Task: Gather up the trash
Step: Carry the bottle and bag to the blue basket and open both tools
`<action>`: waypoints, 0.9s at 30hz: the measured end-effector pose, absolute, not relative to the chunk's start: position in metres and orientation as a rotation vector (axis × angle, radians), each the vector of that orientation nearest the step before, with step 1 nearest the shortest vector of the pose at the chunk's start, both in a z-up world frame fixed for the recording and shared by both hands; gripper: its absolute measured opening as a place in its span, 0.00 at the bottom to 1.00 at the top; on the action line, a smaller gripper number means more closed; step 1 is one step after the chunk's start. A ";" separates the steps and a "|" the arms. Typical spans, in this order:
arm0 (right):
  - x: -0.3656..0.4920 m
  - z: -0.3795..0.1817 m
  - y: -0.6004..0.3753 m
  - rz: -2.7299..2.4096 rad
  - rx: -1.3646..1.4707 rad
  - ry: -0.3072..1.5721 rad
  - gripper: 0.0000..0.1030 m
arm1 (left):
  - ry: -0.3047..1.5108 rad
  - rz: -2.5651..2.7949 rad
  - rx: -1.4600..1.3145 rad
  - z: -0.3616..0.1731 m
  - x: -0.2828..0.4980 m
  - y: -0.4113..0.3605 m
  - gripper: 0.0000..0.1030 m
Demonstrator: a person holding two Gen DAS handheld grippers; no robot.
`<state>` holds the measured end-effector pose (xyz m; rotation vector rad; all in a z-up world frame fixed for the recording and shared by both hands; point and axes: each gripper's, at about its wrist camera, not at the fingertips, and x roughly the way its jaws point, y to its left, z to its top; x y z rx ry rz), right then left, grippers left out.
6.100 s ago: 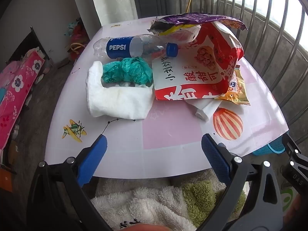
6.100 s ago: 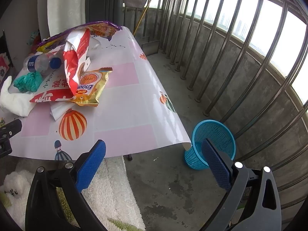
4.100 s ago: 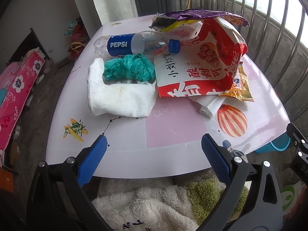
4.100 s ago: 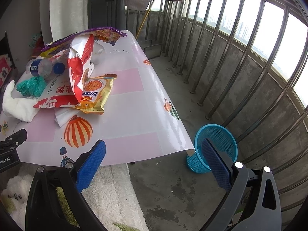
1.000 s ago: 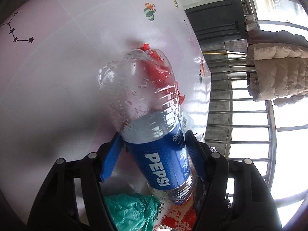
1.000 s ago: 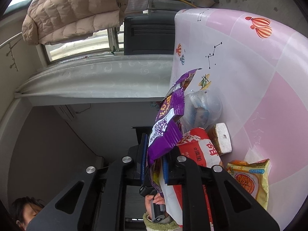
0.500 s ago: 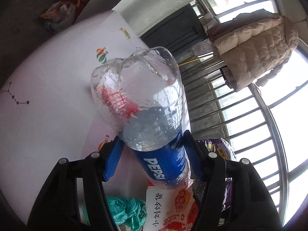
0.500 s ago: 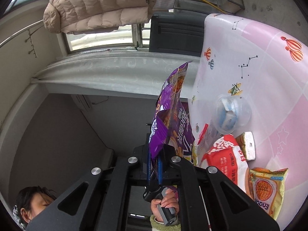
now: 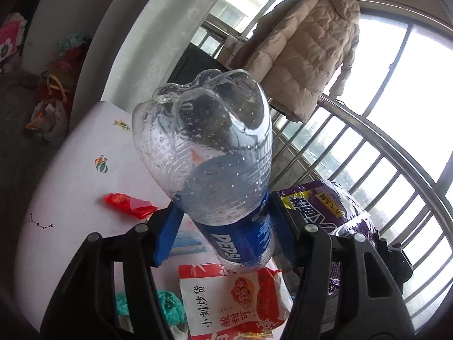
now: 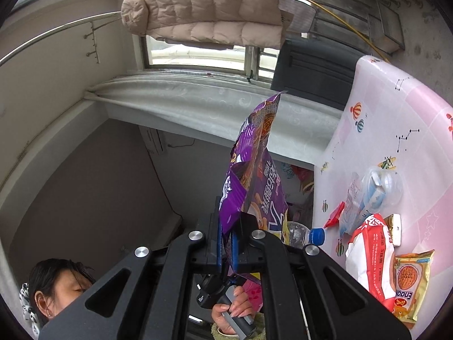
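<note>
From the left wrist, the left gripper (image 9: 223, 223) is clamped on the Pepsi bottle (image 9: 218, 167), blue pads squeezing its label, clear base jutting forward and up past the fingertips, lifted off the table (image 9: 82, 181). Below the fingers lies the red-and-white snack bag (image 9: 226, 303), a teal plastic bag (image 9: 167, 306) to its left; a small red wrapper (image 9: 127, 202) sits left of the jaws, the purple bag (image 9: 325, 206) to the right. Over to the right wrist: the right gripper (image 10: 226, 248) pinches that purple bag (image 10: 254, 175) tight, standing up ahead of the fingers. Right of it, on the table (image 10: 396, 119), rest the snack bag (image 10: 371, 257) and a yellow packet (image 10: 410, 280).
</note>
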<state>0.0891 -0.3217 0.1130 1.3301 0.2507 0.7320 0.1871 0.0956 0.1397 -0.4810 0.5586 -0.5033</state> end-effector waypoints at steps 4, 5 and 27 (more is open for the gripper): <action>0.036 0.129 -0.350 0.669 1.297 0.156 0.05 | 0.540 -0.596 -0.426 0.160 0.165 0.056 0.55; 0.020 0.130 -0.359 0.644 1.292 0.134 0.05 | 0.539 -0.625 -0.414 0.164 0.159 0.044 0.55; -0.191 -0.002 -0.518 -0.547 1.055 0.212 0.05 | 0.971 -1.093 0.198 0.030 0.082 -0.416 0.56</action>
